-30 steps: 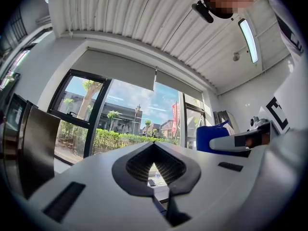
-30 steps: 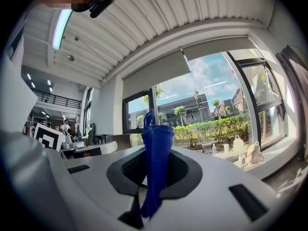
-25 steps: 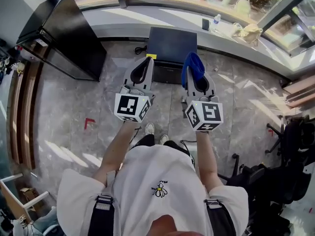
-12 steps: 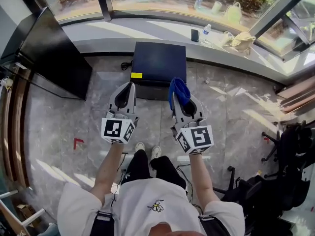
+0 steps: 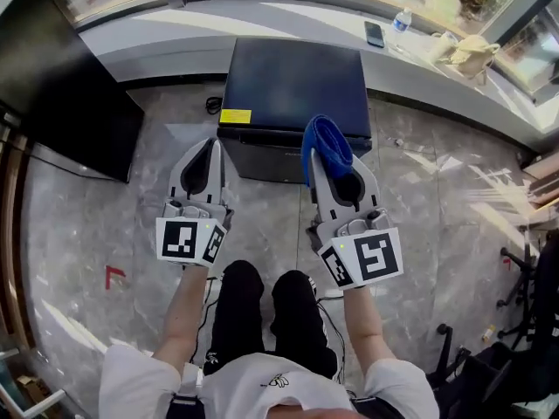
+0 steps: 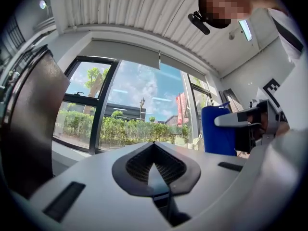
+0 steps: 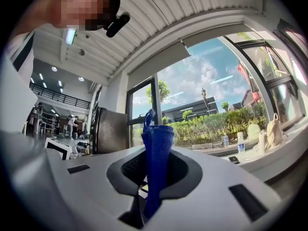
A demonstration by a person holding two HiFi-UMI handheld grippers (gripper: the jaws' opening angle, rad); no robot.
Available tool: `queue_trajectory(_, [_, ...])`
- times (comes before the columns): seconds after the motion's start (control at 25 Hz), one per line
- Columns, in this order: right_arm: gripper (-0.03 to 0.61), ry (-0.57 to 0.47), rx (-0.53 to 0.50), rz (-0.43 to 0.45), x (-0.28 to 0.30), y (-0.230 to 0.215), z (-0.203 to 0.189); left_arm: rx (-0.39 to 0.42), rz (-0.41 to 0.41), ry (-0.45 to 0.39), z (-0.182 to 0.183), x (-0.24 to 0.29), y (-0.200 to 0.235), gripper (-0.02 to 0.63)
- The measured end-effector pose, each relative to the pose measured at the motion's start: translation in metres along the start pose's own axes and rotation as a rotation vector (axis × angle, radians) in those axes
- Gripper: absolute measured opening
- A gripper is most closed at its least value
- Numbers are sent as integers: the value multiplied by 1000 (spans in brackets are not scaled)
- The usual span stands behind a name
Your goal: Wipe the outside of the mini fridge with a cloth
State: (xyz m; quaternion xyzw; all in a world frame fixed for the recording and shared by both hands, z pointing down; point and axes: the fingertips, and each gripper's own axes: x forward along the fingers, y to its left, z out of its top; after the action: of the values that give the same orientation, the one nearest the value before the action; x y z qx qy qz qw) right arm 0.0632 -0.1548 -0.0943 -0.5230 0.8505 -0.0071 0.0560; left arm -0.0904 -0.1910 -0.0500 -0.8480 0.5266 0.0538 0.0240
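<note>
The right gripper [image 5: 332, 168] is squeezing a blue cloth [image 5: 325, 140] tight between its fingers. The cloth is sticking up out of the fingers in a folded bunch, near the front edge of the mini fridge [image 5: 293, 77]. It does not seem to be touching the fridge, so the wiping is probably not under way yet.

The cloth looks soft and light, so it will likely bend and flop easily. The fingers are holding it near its lower end. That looks like a good place, because the loose top part can press flat on the fridge.

The mini fridge is sitting on the floor [image 5: 105, 225], right against the low window ledge [image 5: 175, 37]. It is a dark box with a flat, smooth top and a small yellow sticker [image 5: 235, 116] near its front left corner. It looks hard and heavy, so rubbing will probably not move it.

The left gripper [image 5: 210, 147] is hovering beside the right one. Its fingers are pressed together with nothing between them.
</note>
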Motion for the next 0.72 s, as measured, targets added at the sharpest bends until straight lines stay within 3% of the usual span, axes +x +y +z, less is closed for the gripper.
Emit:
queue_trajectory(0.12, [62, -7, 5, 17, 18, -4, -88, 8, -3, -29, -69, 14, 9, 5])
queue_trajectory(0.24, [63, -16, 15, 49, 34, -2, -147, 5, -1, -59, -115, 19, 16, 5])
queue_trajectory(0.36, [63, -44, 31, 66, 41, 0, -186, 20, -8, -109, -147, 11, 22, 5])
queue_trajectory(0.52, [62, -9, 80, 80, 40, 11, -229, -6, 19, -22, -203, -13, 38, 5])
queue_trajectory(0.72, [61, -27, 5, 129, 53, 17, -257, 37, 15, -71, -233, -6, 46, 5])
